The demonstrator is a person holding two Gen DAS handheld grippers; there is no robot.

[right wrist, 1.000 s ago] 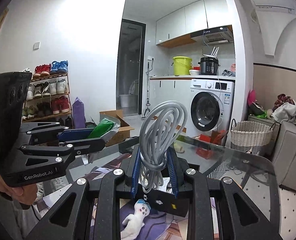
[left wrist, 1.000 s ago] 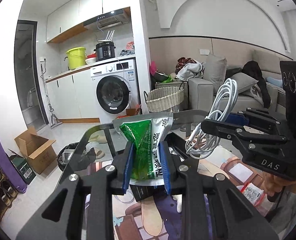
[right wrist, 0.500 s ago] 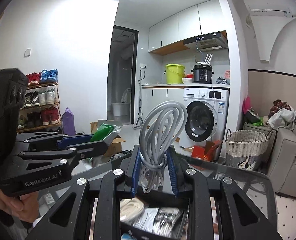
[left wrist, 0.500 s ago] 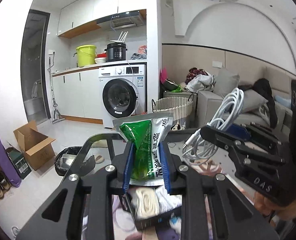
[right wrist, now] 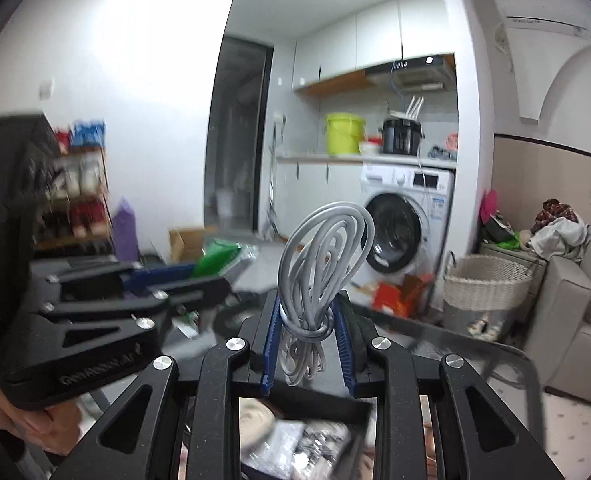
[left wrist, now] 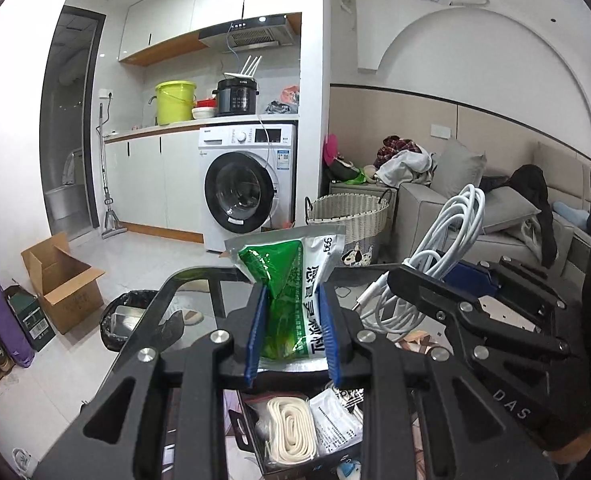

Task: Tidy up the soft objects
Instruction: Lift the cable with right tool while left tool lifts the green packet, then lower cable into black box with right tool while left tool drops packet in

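In the left wrist view our left gripper (left wrist: 291,312) fills the lower centre of the frame, its jaws pinching a green-and-white foil sachet (left wrist: 291,280) that stands upright between the blue pads (left wrist: 255,328). At the right of that frame our right gripper (left wrist: 427,280) reaches in from the side, its jaws pinching a bundle of white cable (left wrist: 447,240) whose loops rise toward the upper right.

The right wrist view shows the same bundle, greyish here, as a coiled cable (right wrist: 321,256) clamped low in the centre, loops standing up and loose ends hanging below the pads. The left gripper appears blurred at the left of that frame, with the sachet's green top (right wrist: 215,258) poking out and a hand (right wrist: 35,420) wrapped around the handle at the lower left.

At the bottom centre of both views, under the jaws, sits a black storage box (left wrist: 251,432) holding a folded cream strap (left wrist: 291,428) and a white packet (left wrist: 335,420). It rests on a glass worktop (left wrist: 163,312). A woven basket (left wrist: 351,216) stands on the floor beyond, beside the washing machine (left wrist: 243,184).
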